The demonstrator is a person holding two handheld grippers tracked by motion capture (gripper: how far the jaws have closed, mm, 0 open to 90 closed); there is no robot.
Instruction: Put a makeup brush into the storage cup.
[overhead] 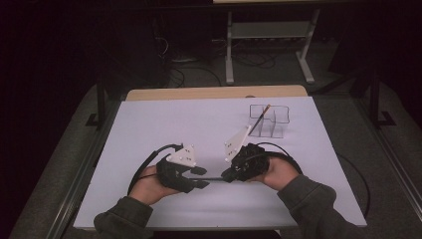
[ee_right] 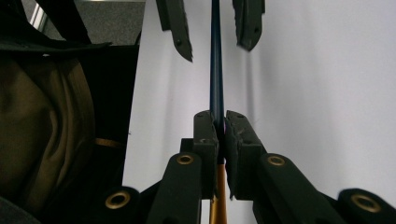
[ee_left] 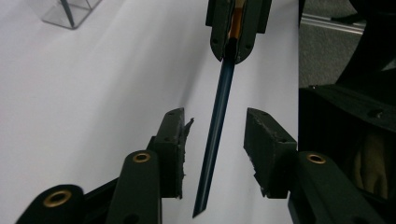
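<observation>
A thin dark blue stick (overhead: pixel 214 179), orange at one end, hangs level just above the white table between my two grippers. My right gripper (ee_right: pixel 220 119) is shut on it where the blue shaft (ee_right: pixel 216 56) meets the orange part. My left gripper (ee_left: pixel 215 122) faces it, open. The shaft (ee_left: pixel 215 140) runs through the gap between the left pads (ee_left: pixel 173 140) with room on both sides, and its slanted end lies near the left gripper's body. In the high view the left gripper (overhead: pixel 200 177) and right gripper (overhead: pixel 226 175) sit tip to tip at the table's front middle.
A clear plastic organiser (overhead: pixel 278 122) with several compartments stands at the back right of the white table (overhead: pixel 164 124); another thin stick (overhead: pixel 260 119) leans in it. Cables trail from both grippers. Sleeved forearms come in from the front edge.
</observation>
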